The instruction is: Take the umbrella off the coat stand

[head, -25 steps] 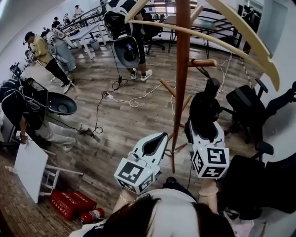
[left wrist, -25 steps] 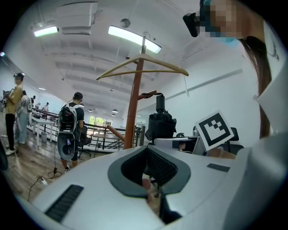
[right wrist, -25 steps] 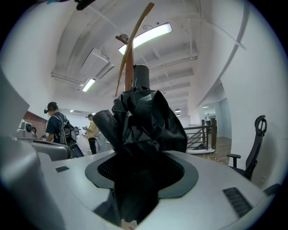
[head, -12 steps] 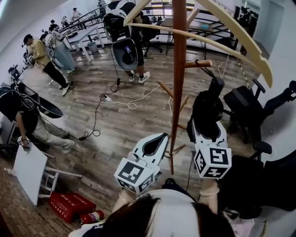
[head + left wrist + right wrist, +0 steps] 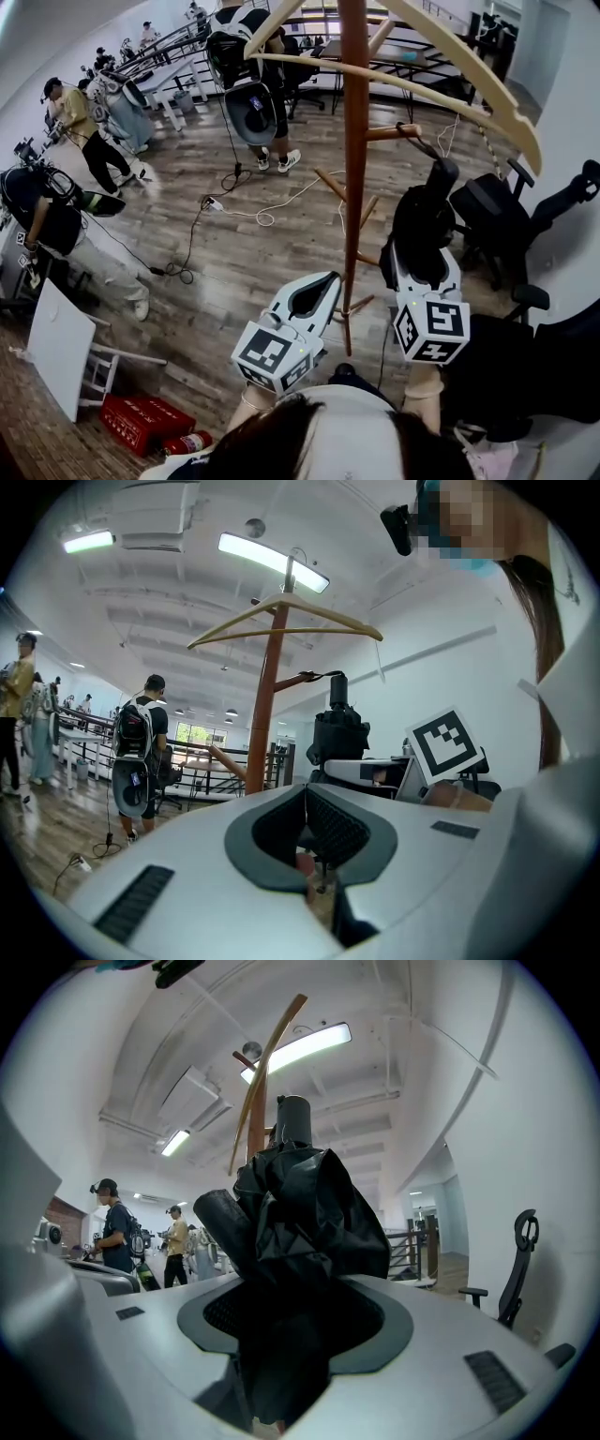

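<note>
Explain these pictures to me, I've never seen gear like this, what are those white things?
A person holds two white hand-held grippers. One picture looks down from a head camera; the other two look along each one's jaws. Ahead, on a wooden floor, is a coat stand. The right hand-held gripper is closed on a black folded umbrella whose strap runs up to a peg. The left hand-held gripper is shut and empty.
</note>
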The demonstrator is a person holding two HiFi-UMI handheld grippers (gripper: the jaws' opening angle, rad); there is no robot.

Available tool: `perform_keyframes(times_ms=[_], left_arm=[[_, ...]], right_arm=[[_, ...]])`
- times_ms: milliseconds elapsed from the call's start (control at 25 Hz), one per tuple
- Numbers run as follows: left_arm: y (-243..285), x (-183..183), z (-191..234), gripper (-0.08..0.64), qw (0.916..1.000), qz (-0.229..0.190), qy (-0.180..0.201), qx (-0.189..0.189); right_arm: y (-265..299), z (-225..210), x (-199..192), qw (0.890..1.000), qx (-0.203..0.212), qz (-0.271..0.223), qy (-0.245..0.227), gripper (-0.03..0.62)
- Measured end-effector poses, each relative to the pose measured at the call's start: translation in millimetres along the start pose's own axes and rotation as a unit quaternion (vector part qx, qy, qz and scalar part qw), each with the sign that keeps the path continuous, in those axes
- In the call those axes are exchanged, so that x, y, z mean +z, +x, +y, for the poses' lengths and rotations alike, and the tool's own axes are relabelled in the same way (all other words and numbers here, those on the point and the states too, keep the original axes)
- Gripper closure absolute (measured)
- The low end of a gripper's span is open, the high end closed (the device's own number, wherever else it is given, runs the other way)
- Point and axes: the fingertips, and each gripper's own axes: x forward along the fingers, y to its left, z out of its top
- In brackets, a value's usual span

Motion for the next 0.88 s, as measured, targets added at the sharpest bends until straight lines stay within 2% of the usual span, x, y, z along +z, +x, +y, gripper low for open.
perform_keyframes(times_ms=[880], left_arm=[[-3.3, -0.8, -17.9, 0.551, 0.9999, 0.001, 0.001, -0.012]], right_arm=[[-25.2, -9.9, 4.1, 1.000, -0.016, -0.012, 0.006, 0.339]])
